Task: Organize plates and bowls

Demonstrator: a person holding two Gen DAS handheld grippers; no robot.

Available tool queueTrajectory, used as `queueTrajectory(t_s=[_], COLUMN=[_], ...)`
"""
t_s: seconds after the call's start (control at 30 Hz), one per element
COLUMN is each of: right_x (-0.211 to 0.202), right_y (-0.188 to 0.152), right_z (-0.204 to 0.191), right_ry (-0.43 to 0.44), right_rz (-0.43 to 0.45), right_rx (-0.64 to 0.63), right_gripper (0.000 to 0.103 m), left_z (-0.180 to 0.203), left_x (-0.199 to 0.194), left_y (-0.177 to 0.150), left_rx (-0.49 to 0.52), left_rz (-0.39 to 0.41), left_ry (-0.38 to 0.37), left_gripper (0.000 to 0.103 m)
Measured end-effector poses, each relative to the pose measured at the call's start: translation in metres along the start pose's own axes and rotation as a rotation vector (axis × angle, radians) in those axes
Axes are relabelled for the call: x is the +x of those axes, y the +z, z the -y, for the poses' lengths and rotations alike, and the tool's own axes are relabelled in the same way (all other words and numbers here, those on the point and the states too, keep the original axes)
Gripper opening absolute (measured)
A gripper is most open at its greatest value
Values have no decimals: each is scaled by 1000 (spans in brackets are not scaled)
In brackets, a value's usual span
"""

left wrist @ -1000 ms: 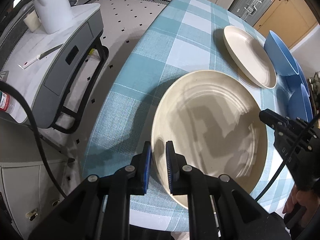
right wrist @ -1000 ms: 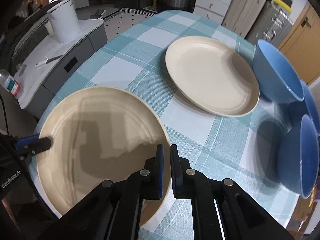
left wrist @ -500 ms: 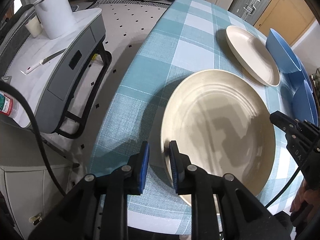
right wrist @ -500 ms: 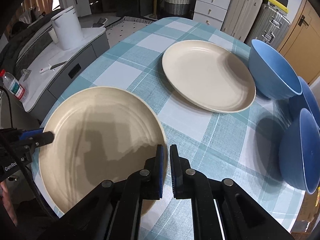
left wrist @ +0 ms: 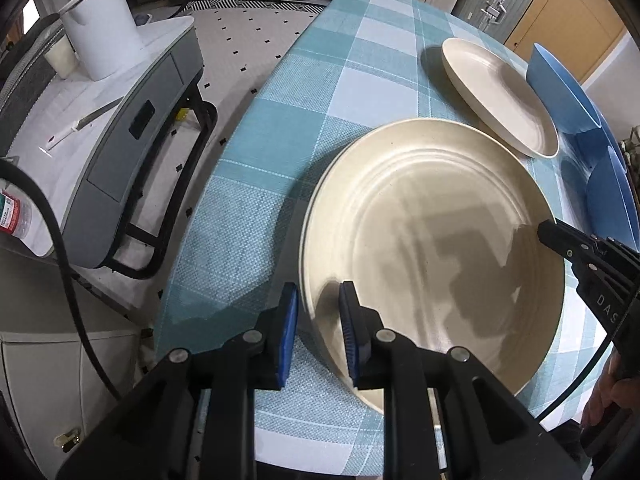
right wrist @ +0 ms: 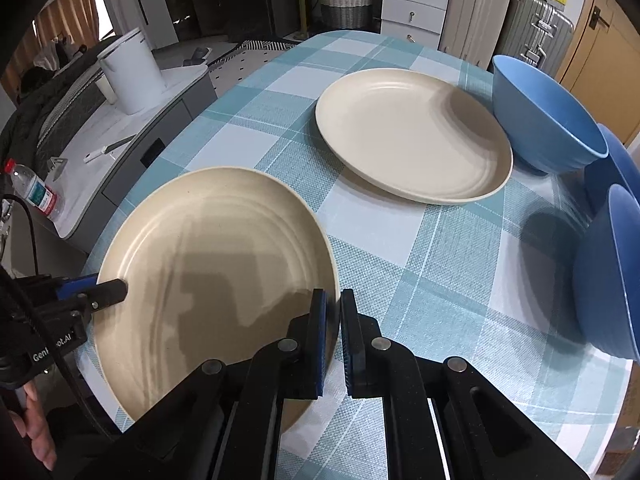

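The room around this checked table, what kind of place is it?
Probably a lived-in home dining area: a white chest of drawers, suitcases by a wooden door, and a wicker basket.

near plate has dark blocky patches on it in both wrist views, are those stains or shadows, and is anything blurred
Shadows, not stains: in the left wrist view, grey gripper-shaped patches fall across the near plate, with soft glare on its ridges and slight blur at the rim by the left gripper. In the right wrist view the same plate carries a similar shadow; table edges bow from fisheye distortion.
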State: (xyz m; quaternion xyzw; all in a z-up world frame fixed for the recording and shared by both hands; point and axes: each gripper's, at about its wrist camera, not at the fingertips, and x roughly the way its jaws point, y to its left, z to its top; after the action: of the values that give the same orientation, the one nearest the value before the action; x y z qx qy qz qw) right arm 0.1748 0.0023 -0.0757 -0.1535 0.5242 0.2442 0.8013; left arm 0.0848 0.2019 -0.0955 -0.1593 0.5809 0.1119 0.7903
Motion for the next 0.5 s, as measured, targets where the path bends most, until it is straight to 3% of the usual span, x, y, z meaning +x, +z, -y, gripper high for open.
queueTrajectory(t_s=[0.33, 0.37, 0.47, 0.5], right_x=[-3, -5, -17, -22], right_y=[-2, -3, -4, -5], right_z=[2, 2, 4, 6], right_ry=[5, 5, 25, 29], right_rz=[16, 23, 65, 82], right_rx=[8, 5, 10, 16], right_gripper=[6, 6, 6, 6], left_z=[-6, -7, -6, -4], left_x=[-12, -15, -28, -33], left_y=[1, 1, -2, -3], left_rx=[-26, -30, -37, -36], left_rz=[17, 26, 61, 78], left_ry=[-22, -33, -39, -39], left_gripper=[21, 24, 44, 44])
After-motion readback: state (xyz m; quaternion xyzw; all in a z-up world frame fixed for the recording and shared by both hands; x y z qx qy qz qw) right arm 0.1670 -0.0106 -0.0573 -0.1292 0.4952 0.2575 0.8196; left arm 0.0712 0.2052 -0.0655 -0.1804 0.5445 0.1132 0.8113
